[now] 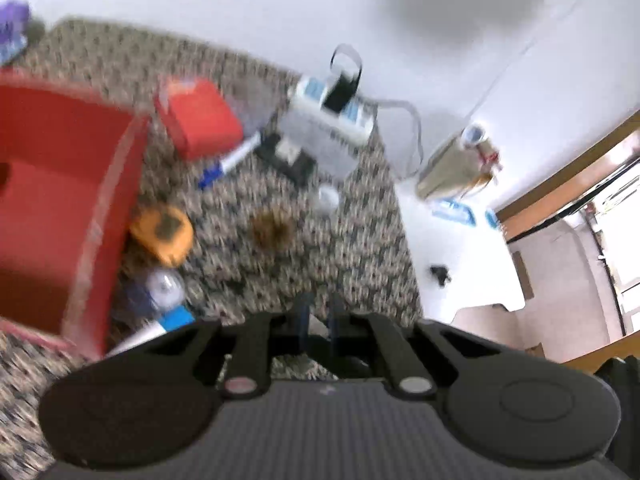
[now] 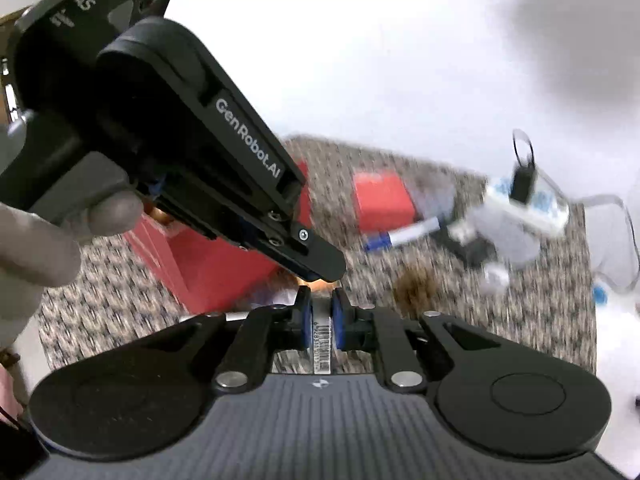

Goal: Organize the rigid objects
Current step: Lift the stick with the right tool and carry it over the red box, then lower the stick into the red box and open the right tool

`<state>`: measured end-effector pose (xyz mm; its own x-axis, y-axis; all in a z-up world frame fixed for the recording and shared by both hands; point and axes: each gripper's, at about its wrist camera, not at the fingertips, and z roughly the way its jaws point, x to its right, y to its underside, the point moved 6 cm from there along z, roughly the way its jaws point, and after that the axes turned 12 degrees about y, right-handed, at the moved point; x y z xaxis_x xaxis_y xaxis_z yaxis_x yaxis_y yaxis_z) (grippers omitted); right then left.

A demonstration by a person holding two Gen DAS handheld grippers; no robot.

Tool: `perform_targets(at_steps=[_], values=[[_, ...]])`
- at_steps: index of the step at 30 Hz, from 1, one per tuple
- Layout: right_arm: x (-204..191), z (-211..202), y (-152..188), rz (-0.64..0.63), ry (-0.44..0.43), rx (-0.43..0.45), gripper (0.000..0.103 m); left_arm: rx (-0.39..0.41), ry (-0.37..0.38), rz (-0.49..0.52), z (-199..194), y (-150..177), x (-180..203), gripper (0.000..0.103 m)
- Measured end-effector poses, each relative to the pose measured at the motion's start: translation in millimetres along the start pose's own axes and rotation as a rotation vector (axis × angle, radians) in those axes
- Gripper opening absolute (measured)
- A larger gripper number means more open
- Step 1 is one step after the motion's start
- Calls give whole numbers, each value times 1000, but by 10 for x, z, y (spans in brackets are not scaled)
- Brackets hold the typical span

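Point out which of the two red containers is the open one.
The large red bin at the left edge is open, its hollow inside showing. The smaller red box further back on the patterned mat is closed.

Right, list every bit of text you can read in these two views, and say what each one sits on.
"GenRobot.AI": white lettering on the black left claw, seen from the right wrist.
"1V 4S", roughly: white marks on that claw's black rear plate; uncertain.
Barcode digits: on the thin white labelled strip clamped in the right claw; too small to read.
Left wrist view: too blurred, nothing readable.
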<state>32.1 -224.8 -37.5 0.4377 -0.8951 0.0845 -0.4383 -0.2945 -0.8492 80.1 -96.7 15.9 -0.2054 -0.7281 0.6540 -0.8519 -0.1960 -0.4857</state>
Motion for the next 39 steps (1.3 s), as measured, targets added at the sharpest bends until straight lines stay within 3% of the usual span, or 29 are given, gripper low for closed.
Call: perform_targets(at_steps=[6, 10, 14, 19, 25, 31, 34, 36, 37, 39], values=[[-443, 21, -596, -43, -42, 108, 0, 87, 17, 61, -701, -488, -145, 2], [-891, 275, -914, -34, -88, 111, 0, 101, 1, 67, -1059, -780, -496, 2], [-1311, 734, -1073, 54, -127, 16, 0, 40, -23, 27, -1147, -982, -1071, 2], [-1725, 1356, -1020, 194, -138, -181, 0, -38, -62, -54, -1036, -1072, -1790, 3], [-1900, 1828, -888, 353, -138, -365, 0, -81, -45, -140, -991, -1026, -2427, 4], [-1969, 2108, -841, 488, -95, -466, 0, -69, -113, -100, -1070, -1059, -2729, 4], [-2011, 2278, -807, 575, -123, -510, 0, -79, -116, -99, -1083, -1028, -2829, 4], [-2065, 2263, -875, 657, -190, -485, 0, -72, -120, -94, -1120, -1018, -2871, 4], [-2068, 2219, -897, 684, -211, -459, 5, -67, -122, -89, -1145, -1012, -2886, 5], [-2047, 2158, -930, 694, -173, -427, 9, -53, -127, -84, -1207, -1012, -2921, 5]])
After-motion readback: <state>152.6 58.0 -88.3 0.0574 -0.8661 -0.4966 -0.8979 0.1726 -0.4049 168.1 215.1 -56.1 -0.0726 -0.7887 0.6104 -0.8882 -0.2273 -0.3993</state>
